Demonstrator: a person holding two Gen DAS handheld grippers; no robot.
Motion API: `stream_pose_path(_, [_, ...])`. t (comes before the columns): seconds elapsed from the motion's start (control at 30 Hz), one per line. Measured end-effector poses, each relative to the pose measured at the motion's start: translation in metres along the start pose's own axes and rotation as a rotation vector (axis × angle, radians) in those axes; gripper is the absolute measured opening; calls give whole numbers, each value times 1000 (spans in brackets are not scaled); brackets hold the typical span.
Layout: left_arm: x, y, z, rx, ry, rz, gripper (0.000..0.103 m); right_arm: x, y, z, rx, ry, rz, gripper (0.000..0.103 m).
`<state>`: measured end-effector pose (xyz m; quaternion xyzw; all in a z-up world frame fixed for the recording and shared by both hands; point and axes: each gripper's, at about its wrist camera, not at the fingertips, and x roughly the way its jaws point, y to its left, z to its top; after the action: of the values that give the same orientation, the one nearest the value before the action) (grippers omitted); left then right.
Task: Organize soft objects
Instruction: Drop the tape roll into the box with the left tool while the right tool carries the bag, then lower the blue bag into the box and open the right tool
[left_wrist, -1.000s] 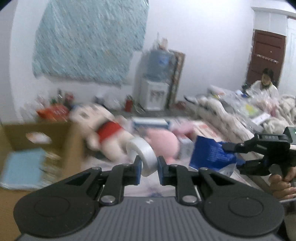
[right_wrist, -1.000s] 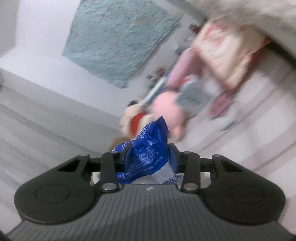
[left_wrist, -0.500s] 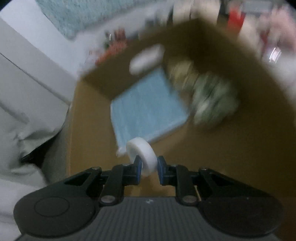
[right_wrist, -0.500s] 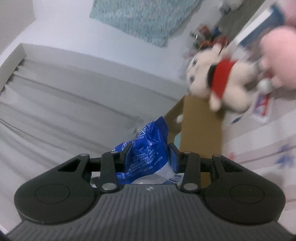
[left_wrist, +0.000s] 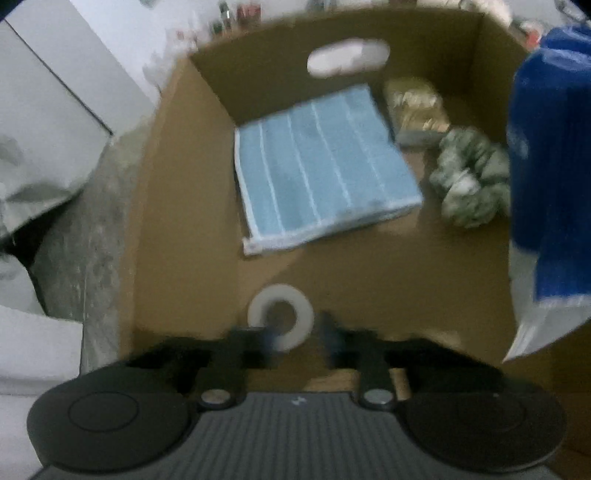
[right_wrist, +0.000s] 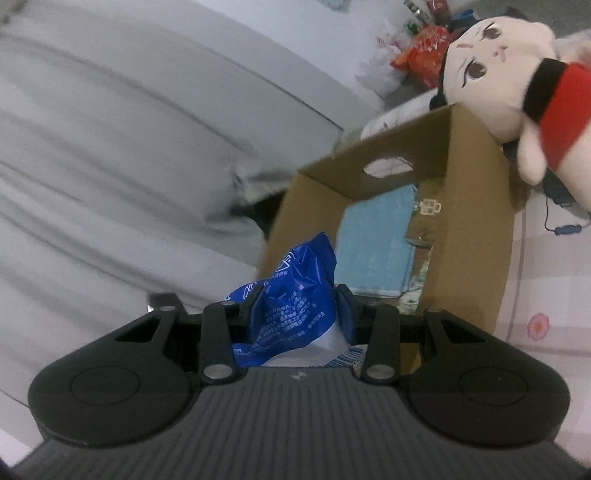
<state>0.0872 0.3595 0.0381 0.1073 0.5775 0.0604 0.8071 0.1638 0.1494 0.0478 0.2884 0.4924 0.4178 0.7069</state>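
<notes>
Your cardboard box holds 1 folded blue cloth beside 1 green scrunchie, and a plush doll rests by its far rim. Your right hand-held gripper pinches the blue packet above the box's near edge. Your left hand-held gripper is spread above the box floor; the white tape roll sits loose at its fingertips.

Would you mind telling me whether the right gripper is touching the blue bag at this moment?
Touching. The right wrist view shows the right gripper closed on the blue bag, with the plastic bunched between its fingers and bulging up above them.
</notes>
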Motion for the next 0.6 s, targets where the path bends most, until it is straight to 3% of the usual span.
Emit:
stream_pose_path(0.1, [23,0,4,-1,65,5,4,17,5,3,-12,43,-50,39])
stream_pose_path(0.17, [29,3,4,-34,55,8,3,27,10,6,-35,71,-87,39])
stream_pose_path(0.27, [35,15,10,-78,42,95,3,44,22,9,-88,93,-136,39])
stream_pose_path(0.47, [27,12,5,-51,7,35,5,62,40,5,-141,150,-201,39])
stream_pose_path(0.6, [36,13,12,-85,64,14,2,60,41,0,-161,165,-227,39])
